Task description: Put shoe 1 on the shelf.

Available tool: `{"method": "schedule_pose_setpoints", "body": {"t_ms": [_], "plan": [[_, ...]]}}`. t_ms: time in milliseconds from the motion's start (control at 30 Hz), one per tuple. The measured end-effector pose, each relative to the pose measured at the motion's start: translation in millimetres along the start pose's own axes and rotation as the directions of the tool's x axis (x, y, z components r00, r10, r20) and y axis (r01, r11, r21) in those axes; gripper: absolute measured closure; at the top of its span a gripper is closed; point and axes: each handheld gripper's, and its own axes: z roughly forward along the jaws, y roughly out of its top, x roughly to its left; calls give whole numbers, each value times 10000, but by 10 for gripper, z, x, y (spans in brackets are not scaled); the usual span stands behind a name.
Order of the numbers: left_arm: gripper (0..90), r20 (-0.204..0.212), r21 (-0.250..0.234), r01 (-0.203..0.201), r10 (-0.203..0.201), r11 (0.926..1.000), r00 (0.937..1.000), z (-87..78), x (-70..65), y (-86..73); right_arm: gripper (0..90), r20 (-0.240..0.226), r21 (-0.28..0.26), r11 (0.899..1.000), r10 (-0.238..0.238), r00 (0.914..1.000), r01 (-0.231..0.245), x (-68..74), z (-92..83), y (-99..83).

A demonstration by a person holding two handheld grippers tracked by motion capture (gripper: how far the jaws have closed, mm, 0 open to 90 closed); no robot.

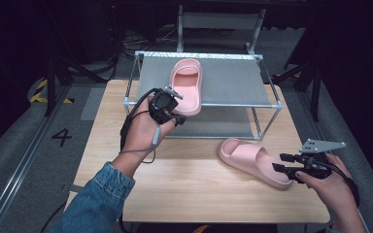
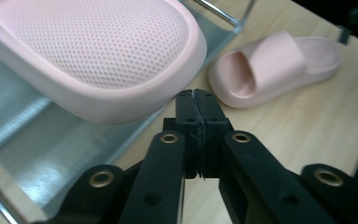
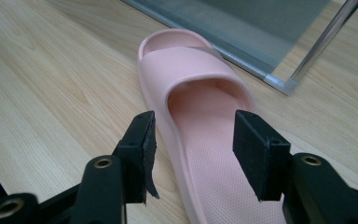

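**Two pink slides, one on the desk and one on the rack**

Denim covers the person's left forearm (image 1: pixel 99 199) where it enters at the near edge of the high view and reaches forward over the wooden desk (image 1: pixel 175 189). At the near right, the right hand (image 1: pixel 332 187) holds the right gripper (image 1: pixel 282 163) low over the desk, pointing left at the heel of the near slipper (image 1: pixel 253 161). In the right gripper view its fingers (image 3: pixel 142 144) stand wide apart, one on each side of the slipper's heel end; whether either pad touches the sole cannot be told. This pink slipper lies flat on the desk, toe toward the rack, just in front of the rack's near right leg.

Farther in, the left hand (image 1: pixel 143 130) carries the left gripper (image 1: pixel 175 116) at the near edge of the rack's upper shelf. In the left gripper view its fingers (image 2: pixel 186 121) are pressed together with nothing between them, their tips just under and beside the rounded heel of the far slipper (image 2: pixel 102 56).

That second pink slipper (image 1: pixel 187 85) rests on the grey upper shelf of the metal rack (image 1: pixel 267 90), lying lengthwise with its heel overhanging the near rail. The rack stands at the far side of the desk, with a lower grey shelf beneath.
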Motion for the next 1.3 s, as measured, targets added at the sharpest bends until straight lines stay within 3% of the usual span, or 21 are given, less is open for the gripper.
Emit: {"method": "schedule_pose_setpoints", "body": {"t_ms": [133,233,467,767,1000,1200,1300], "plan": [[880,-2,-138,201,-201,9997,9998,64,83,34,504,-1,-37,10000,30,10000,-30,3,-7,2],[864,-558,-268,243,-258,9993,9981,128,150,68,503,50,7,10000,-7,10000,7,-4,-15,2],[822,-604,-219,620,-632,9978,9962,275,270,172,504,77,-11,10000,-29,10000,29,1,3,3],[786,64,-107,1229,-1229,9924,9924,343,385,249,504,45,25,10000,-47,10000,47,-8,5,-1],[625,129,-143,984,-982,9950,9951,321,322,234,503,-3,6,10000,-34,10000,34,6,13,6],[514,65,-185,469,-468,9987,9989,140,226,139,495,-14,105,9999,-24,10000,24,11,32,2],[432,81,-176,456,-455,9988,9989,98,211,64,483,-49,224,9997,-69,10000,71,13,67,-3]]}}
